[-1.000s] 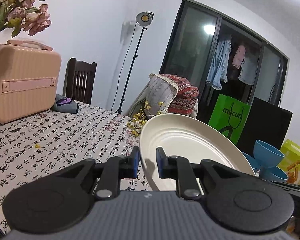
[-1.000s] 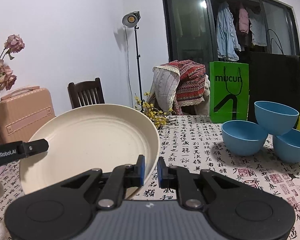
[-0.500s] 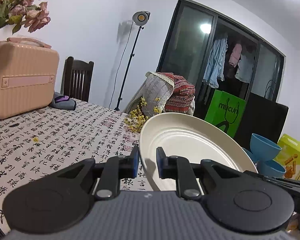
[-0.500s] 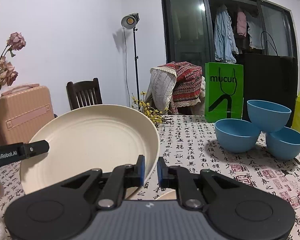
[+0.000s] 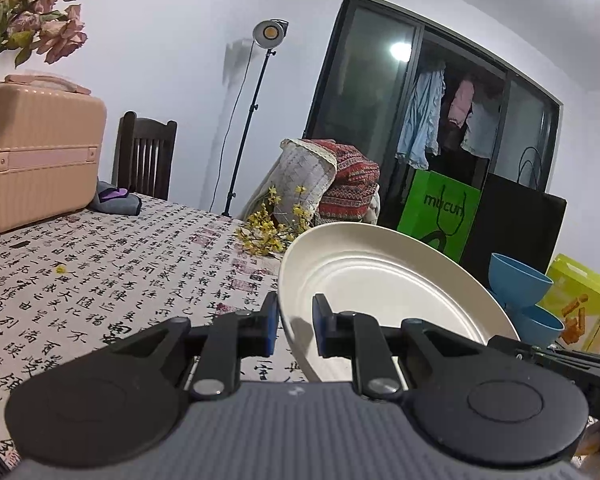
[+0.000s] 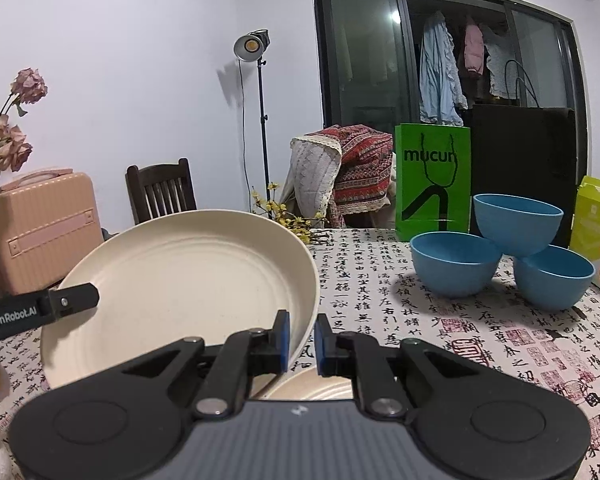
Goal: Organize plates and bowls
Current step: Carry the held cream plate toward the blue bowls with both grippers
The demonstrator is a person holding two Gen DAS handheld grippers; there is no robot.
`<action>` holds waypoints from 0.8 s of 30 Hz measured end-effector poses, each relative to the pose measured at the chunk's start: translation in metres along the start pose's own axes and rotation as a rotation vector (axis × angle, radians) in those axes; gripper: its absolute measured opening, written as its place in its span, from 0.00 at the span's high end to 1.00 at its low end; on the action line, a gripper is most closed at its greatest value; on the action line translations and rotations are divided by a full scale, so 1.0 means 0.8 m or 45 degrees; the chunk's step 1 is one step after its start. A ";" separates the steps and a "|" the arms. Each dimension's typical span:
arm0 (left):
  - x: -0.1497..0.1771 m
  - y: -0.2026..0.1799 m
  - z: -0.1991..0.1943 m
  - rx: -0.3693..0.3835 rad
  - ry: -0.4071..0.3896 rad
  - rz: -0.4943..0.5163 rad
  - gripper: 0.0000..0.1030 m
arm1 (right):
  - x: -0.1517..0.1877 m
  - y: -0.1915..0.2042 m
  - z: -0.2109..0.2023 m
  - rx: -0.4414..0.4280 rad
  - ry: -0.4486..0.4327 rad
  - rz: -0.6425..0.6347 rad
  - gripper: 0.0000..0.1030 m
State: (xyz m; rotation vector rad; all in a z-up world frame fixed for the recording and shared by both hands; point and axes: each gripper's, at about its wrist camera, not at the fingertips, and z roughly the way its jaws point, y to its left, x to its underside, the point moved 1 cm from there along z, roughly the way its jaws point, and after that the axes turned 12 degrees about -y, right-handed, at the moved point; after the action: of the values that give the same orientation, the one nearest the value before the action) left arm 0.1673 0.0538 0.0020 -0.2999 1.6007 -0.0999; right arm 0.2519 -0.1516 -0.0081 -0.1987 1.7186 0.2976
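A cream plate hangs tilted above the table, gripped at opposite rims. My left gripper is shut on its left rim, and its finger also shows in the right wrist view. My right gripper is shut on the right rim. A second cream plate lies on the table just under the right gripper, mostly hidden. Three blue bowls are piled at the right, one resting on top of the other two.
The table wears a calligraphy-print cloth. A pink case and dried flowers stand at the left. A green bag, a black bag and a yellow-green box stand behind the bowls. Yellow sprigs lie mid-table, chairs beyond.
Both grippers and the held plate have drifted a little lower and sideways. The rim of the second plate has come into view beneath the right gripper.
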 end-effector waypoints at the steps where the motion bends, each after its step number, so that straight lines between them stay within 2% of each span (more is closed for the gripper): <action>1: 0.001 -0.003 0.000 0.002 0.001 0.004 0.83 | 0.001 -0.003 -0.001 0.003 0.000 0.002 0.88; 24: 0.022 -0.056 0.001 0.060 0.031 0.081 0.83 | 0.013 -0.055 -0.026 0.069 -0.002 0.076 0.88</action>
State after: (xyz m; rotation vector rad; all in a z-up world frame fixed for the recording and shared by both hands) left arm 0.1731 0.0063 -0.0041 -0.2114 1.6285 -0.0924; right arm 0.2434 -0.1997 -0.0192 -0.1080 1.7308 0.2946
